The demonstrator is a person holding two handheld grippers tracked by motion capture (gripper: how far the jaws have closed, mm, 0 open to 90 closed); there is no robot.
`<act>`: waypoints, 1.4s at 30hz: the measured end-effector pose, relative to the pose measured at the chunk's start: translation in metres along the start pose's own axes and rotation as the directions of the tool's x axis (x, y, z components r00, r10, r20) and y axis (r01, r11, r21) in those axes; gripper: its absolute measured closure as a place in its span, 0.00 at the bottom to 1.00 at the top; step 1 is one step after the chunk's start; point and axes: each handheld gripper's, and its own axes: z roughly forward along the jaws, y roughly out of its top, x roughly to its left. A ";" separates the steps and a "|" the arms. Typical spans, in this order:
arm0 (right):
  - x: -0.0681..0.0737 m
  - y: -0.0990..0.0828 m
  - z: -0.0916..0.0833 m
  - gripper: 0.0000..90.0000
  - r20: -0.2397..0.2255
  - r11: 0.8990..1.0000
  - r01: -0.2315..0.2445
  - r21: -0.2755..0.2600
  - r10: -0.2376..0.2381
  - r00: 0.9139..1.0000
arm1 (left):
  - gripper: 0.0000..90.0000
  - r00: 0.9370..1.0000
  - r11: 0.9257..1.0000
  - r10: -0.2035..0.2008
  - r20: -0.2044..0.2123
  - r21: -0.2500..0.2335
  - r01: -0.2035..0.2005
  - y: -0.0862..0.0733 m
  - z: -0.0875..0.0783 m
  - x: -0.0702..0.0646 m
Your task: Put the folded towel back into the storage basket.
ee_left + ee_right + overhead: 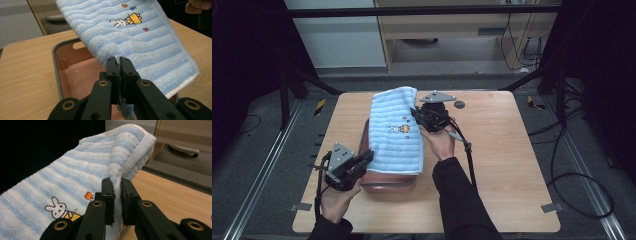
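A blue-and-white striped towel (395, 131) with a small rabbit picture hangs stretched above a pink tray (387, 181) on the wooden table. My left gripper (366, 158) is shut on the towel's near left edge (117, 53), over the tray's pink floor (80, 75). At the towel's right edge, farther back, my right gripper (416, 114) is shut on a fold of the cloth (117, 173). The rabbit picture (58, 210) lies just left of the right gripper's jaws. Most of the tray is hidden under the towel.
A small dark round disc (459, 104) sits on the table (507, 165) behind the right hand. The right gripper's cable (469, 160) trails along the forearm. Dark frame legs (287, 95) stand at the table's far corners.
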 end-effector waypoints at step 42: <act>0.013 -0.061 0.065 0.91 -0.001 0.988 0.003 0.154 -0.003 1.000 | 0.96 0.999 0.984 -0.011 -0.035 0.177 0.017 -0.056 0.033 0.025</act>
